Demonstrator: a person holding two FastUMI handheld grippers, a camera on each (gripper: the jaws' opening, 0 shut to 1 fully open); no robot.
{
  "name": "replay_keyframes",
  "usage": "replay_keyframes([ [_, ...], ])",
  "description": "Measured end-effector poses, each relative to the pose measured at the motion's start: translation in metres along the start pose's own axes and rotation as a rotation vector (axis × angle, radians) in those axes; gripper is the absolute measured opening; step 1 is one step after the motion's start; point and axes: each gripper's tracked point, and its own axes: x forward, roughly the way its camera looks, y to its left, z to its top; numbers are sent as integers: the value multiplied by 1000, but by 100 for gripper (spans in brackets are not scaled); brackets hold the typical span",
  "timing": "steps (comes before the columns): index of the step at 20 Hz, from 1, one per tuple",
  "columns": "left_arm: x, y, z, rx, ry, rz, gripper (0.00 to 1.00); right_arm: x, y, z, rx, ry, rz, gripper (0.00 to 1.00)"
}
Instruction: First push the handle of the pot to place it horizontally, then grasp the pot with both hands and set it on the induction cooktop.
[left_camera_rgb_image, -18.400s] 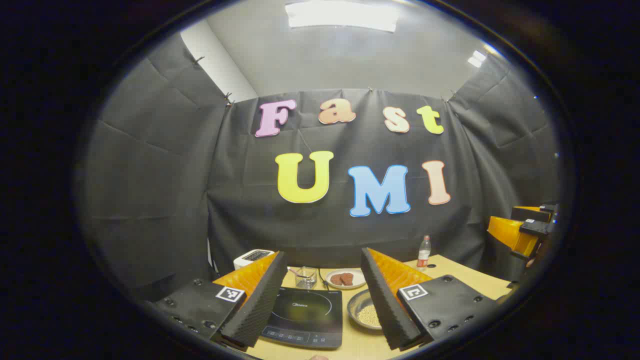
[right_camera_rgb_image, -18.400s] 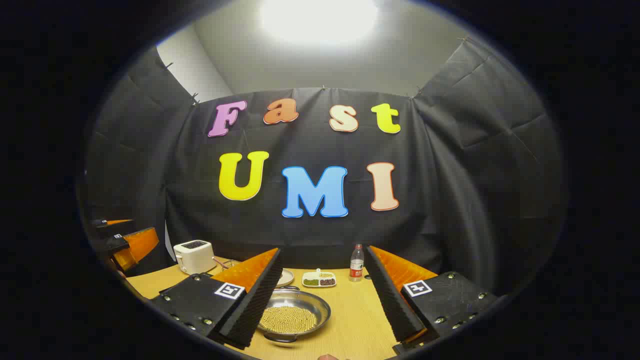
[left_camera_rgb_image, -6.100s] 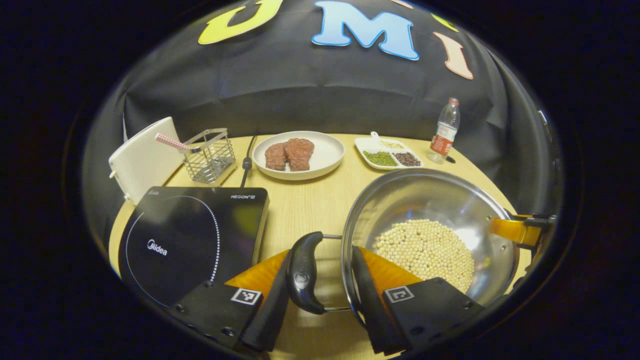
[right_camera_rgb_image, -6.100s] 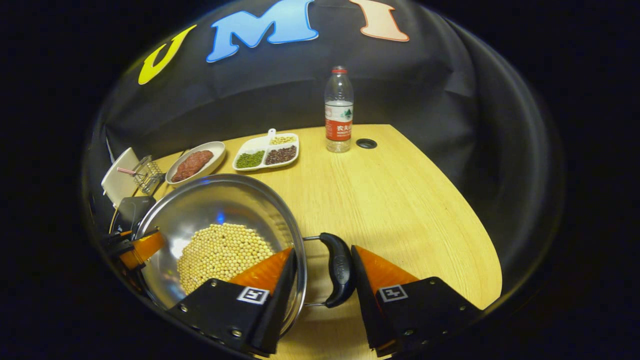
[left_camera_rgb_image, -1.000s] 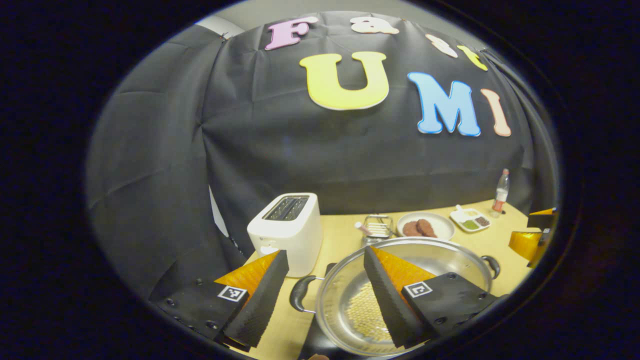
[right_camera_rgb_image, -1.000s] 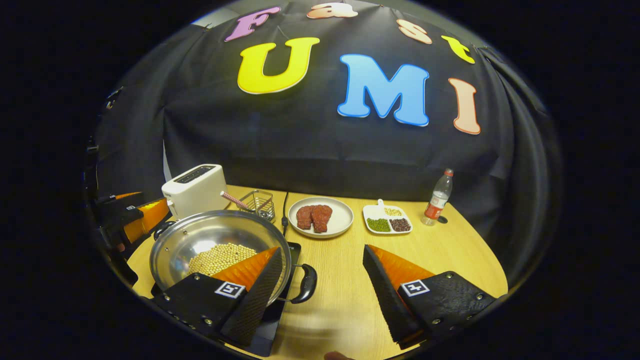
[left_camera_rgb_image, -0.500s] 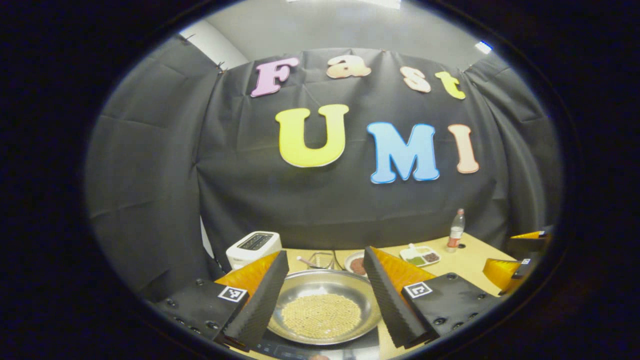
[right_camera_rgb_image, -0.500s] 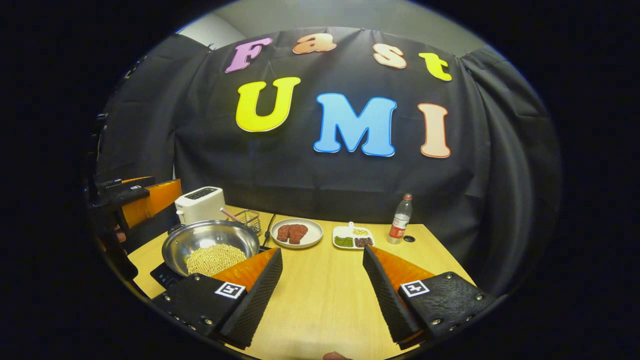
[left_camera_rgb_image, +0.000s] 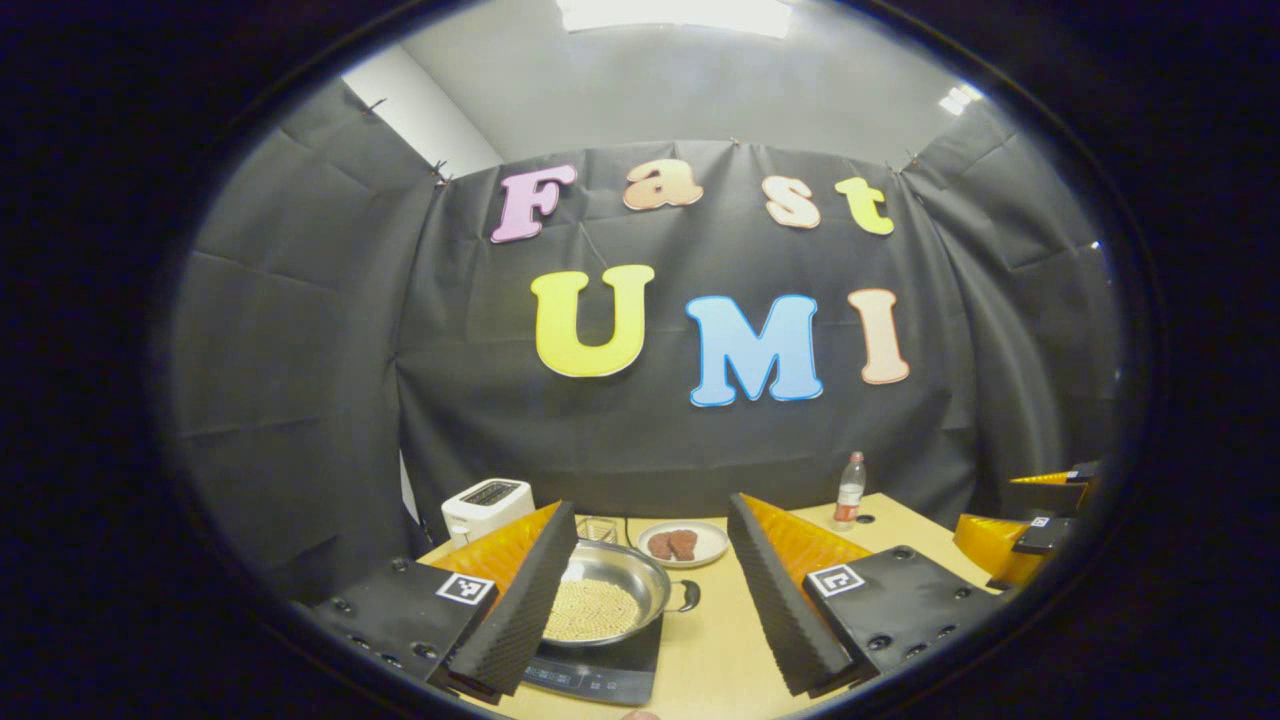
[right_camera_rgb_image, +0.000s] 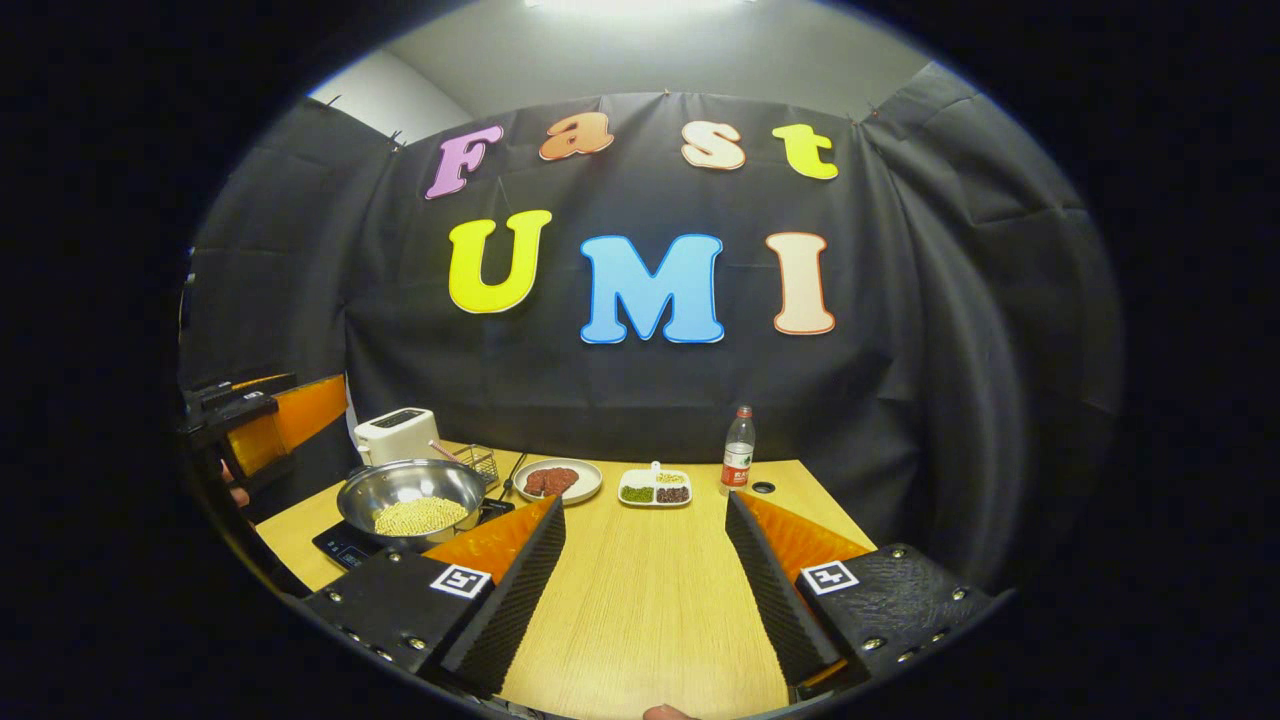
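Your left gripper (left_camera_rgb_image: 650, 600) has its fingers spread wide with nothing between them, held above the near edge of the table (left_camera_rgb_image: 715, 640). Your right gripper (right_camera_rgb_image: 645, 590) is the same: fingers well apart, empty, with bare tabletop showing in the gap.

The pot (left_camera_rgb_image: 607, 600) sits on the cooktop (left_camera_rgb_image: 600, 672), seen in the left gripper view just behind your left finger, which covers its near left side. It holds a bed of pale beans (left_camera_rgb_image: 592, 610). One black handle (left_camera_rgb_image: 688, 596) sticks out level on the pot's right side; the opposite handle is hidden by the finger, so you cannot tell how it lies from here.

In the right gripper view the pot (right_camera_rgb_image: 412, 490) is off to the left, resting on the cooktop (right_camera_rgb_image: 345, 548), well apart from your right fingers. Your left gripper (right_camera_rgb_image: 270, 420) shows at the far left edge there, raised clear of the pot.

Behind the pot stand a toaster (right_camera_rgb_image: 397, 433) and a wire basket (right_camera_rgb_image: 480, 462). A plate (right_camera_rgb_image: 560, 482) with meat lies near the table's middle, a divided dish (right_camera_rgb_image: 655, 489) beside it, and a bottle (right_camera_rgb_image: 738, 465) farther right. In the left gripper view your right gripper (left_camera_rgb_image: 1030, 530) appears at the right edge, partly cut off.
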Motion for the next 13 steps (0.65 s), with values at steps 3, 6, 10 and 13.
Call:
replay_keyframes([
  [3,-23,-1,17,15,-45,1,100,-18,-8,11,-6,-48,-6,97],
  [6,-41,3,23,3,-63,7,100,-32,-6,16,4,-69,-10,97],
  [10,-62,18,28,12,-100,13,99,-44,-2,24,26,-111,-41,97],
  [13,-73,32,30,3,-107,22,98,-54,7,29,30,-133,-40,97],
])
